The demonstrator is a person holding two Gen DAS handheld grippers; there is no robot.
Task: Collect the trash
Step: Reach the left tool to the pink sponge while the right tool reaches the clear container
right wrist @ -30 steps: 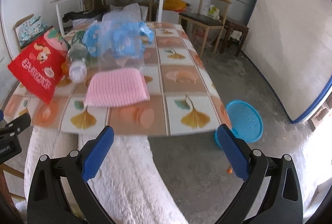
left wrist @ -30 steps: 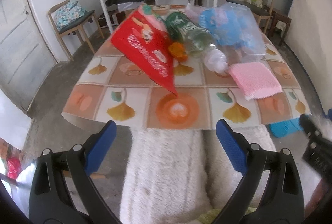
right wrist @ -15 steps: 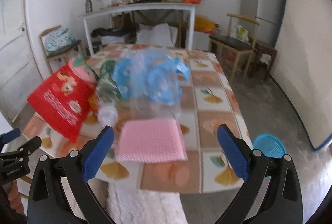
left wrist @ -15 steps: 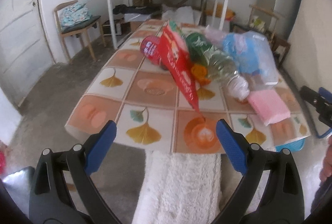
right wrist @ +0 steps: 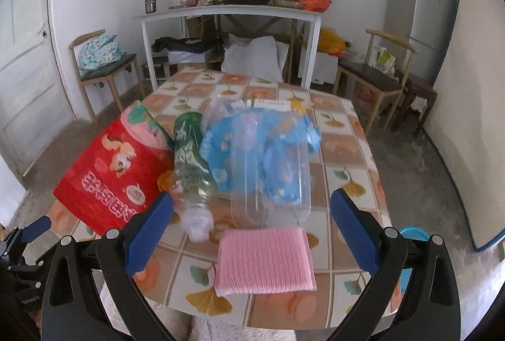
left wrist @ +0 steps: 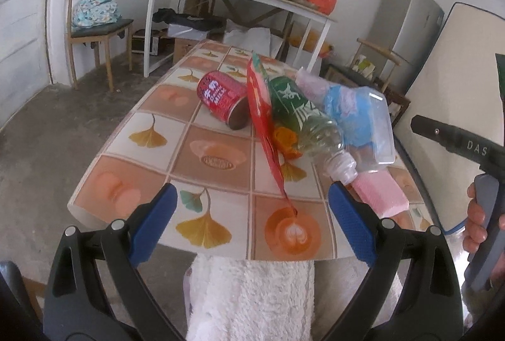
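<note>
Both my grippers hang off the near edge of the desk (left wrist: 104, 199), left gripper (left wrist: 251, 224) and right gripper (right wrist: 252, 227) each with blue fingers (right wrist: 148, 233) spread wide and holding nothing. The trash sits bunched in the middle of the tiled cloth. There's a red snack bag (right wrist: 110, 173) with white lettering and a cartoon animal, propped up on edge, its face tilted toward my left, one lower corner (left wrist: 288, 205) reaching down toward me. Behind it a red can (left wrist: 221, 98) lies on its side, dark end facing my way. Right beside the bag lies a clear bottle (right wrist: 189, 164) with a green label, long axis running from the far side toward me, white cap (right wrist: 197, 226) at the near end, tilted slightly leftward in the right view. Against it leans a clear plastic tub (right wrist: 268, 170) stuffed with blue crumpled wrapping, lengthwise toward me too. An orange scrap (left wrist: 285, 140) peeks from under the bottle. Nearest me, just in front of the tub, a pink pad (right wrist: 263, 259) lies flat.
</note>
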